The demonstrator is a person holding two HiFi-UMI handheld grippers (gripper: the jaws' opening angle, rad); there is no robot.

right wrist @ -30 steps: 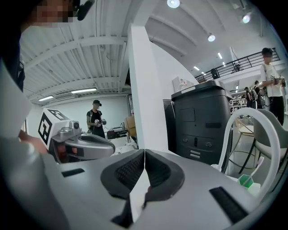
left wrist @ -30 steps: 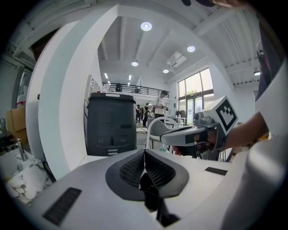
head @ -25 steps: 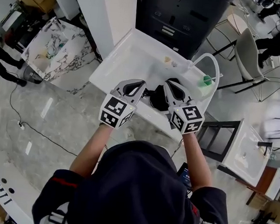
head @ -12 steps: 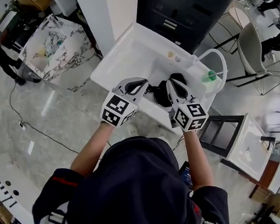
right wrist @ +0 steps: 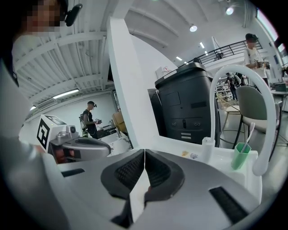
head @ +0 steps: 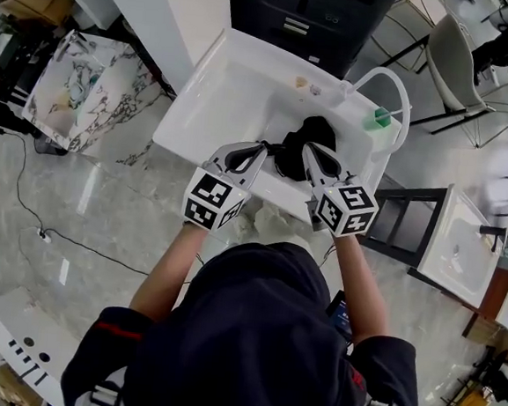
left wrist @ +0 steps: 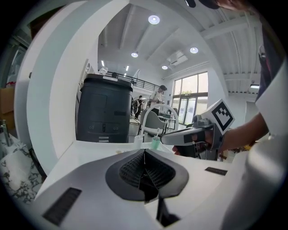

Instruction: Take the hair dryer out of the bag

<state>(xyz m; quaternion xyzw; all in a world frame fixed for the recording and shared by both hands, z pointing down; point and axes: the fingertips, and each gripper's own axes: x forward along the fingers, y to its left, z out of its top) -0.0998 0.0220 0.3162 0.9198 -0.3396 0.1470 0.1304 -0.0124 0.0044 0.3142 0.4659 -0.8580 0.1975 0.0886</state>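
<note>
The left gripper (head: 259, 148) and the right gripper (head: 308, 148) are held side by side ahead of the body and tilted slightly downward. The jaws of each are pressed together, with nothing gripped between them. Both forearms (head: 167, 265) are stretched forward.

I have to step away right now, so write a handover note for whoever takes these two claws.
Left claw: shut, empty, over the near edge of the white table.
Right claw: shut, empty, beside it.
Black bag: on the table just beyond both tips, gripped by neither.
Hair dryer: not visible.
Done: nothing yet.
To do: open the bag, pull the dryer out.
</note>
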